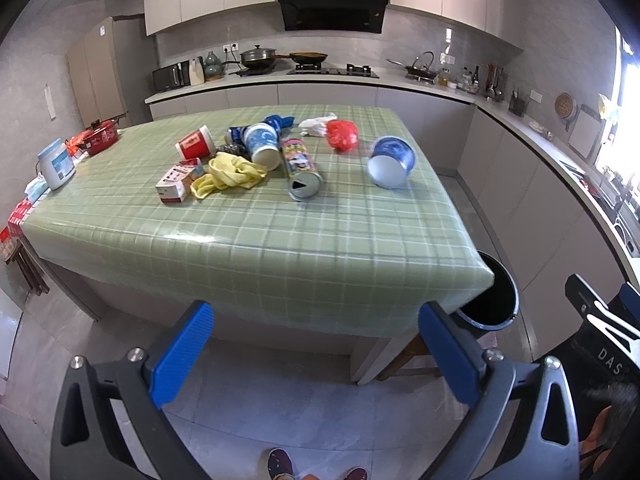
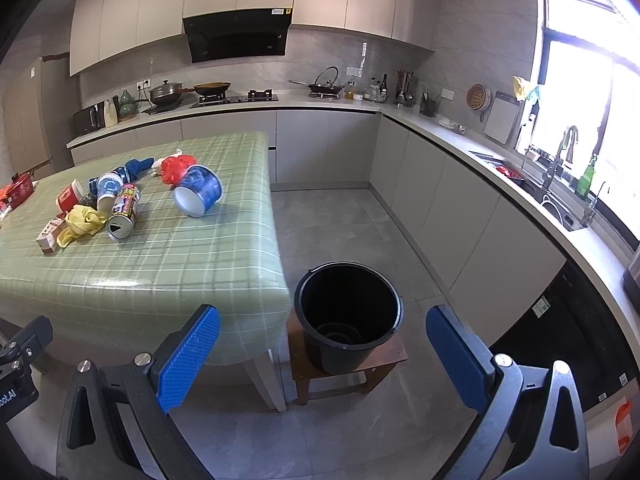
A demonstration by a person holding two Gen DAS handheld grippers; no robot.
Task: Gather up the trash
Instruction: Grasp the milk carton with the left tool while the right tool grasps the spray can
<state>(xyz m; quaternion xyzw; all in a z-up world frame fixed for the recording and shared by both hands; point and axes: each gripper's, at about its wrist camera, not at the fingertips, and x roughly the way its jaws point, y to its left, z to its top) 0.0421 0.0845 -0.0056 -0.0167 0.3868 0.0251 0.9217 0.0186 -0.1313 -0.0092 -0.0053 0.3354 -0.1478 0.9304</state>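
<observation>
While trash is lying across the green checked tablecloth-covered table [image 1: 256,240], you are holding the left gripper [image 1: 316,350] and right gripper [image 2: 322,354] wide apart, gripping nothing. The printed metal can [image 1: 301,168] is lying beside the crumpled yellow cloth [image 1: 230,174]; the black plastic bucket [image 2: 348,312] is sitting on a wooden stool [image 2: 384,358] just beside the table.

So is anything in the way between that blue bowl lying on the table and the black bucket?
Nothing visible. The blue bowl lies near the table's right edge, apart from the other trash, and the bucket stands open on a stool just past that corner.
</observation>
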